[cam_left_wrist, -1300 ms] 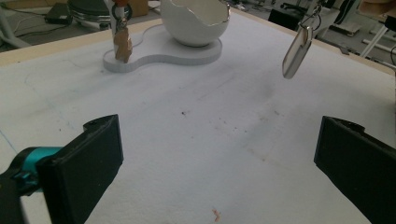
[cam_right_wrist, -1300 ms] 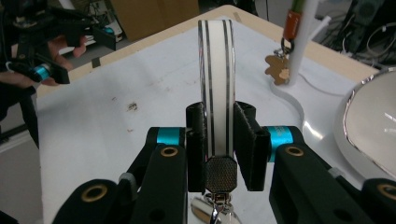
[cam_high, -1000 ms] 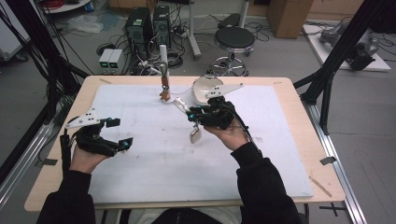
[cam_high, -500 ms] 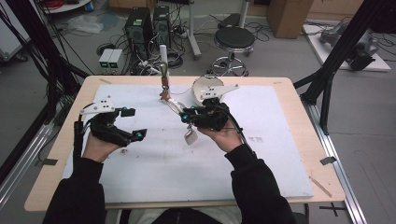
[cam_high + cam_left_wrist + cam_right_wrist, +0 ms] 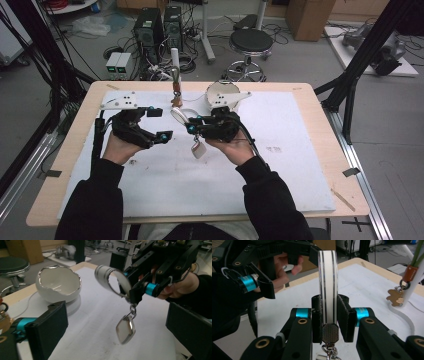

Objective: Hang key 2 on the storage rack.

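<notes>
Keyring strap [image 5: 326, 285] hangs clenched in the right tongs [image 5: 192, 126] above the table [image 5: 310, 150] (metal tag [image 5: 125, 330] dangling), so the released left tongs [image 5: 159, 124] should approach slowly, centred on its loop.

We worked in a robotics lab: past the fingers [image 5: 165, 135] stood computer towers [image 5: 159, 27] amid tangled cables [image 5: 195, 60] on a grey floor, a round stool [image 5: 251, 42], cardboard boxes [image 5: 307, 15], and black frame struts [image 5: 370, 55] flanking our plywood table [image 5: 320, 110].
</notes>
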A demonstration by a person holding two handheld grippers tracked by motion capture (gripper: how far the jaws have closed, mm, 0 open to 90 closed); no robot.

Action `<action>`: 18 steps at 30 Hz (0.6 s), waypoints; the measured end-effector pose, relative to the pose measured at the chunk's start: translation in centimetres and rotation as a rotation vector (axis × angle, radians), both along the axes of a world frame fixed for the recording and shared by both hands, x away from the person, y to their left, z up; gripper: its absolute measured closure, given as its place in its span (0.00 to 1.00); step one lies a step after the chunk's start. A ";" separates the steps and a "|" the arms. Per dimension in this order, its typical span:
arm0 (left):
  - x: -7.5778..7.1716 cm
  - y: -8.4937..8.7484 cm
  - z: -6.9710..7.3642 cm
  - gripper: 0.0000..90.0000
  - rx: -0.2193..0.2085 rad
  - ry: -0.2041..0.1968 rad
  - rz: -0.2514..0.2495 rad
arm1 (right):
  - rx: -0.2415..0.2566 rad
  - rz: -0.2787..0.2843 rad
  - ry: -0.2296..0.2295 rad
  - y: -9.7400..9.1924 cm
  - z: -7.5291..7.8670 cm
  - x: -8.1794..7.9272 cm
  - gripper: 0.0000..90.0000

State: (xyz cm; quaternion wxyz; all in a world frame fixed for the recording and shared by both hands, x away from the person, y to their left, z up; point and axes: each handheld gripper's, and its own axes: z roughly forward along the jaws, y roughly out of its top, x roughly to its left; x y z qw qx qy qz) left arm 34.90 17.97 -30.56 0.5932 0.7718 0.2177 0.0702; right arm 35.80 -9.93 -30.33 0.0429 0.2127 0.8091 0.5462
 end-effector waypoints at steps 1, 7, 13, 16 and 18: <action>0.0 -0.1 0.1 0.07 -0.006 0.000 -0.008 | 0.002 0.005 0.000 0.1 0.0 0.0 0.84; 0.3 -0.3 0.4 0.18 -0.076 0.018 -0.071 | 0.019 0.040 -0.005 0.8 -0.1 -0.3 0.84; 0.3 -0.4 0.4 0.33 -0.099 0.024 -0.103 | 0.029 0.073 -0.007 1.6 -0.1 -0.4 0.84; 0.2 -0.1 0.5 0.36 -0.116 0.023 -0.106 | 0.027 0.084 -0.010 2.0 -0.1 -0.5 0.84; 0.2 0.2 0.6 0.39 -0.134 0.022 -0.109 | 0.030 0.087 -0.012 2.2 -0.1 -0.5 0.84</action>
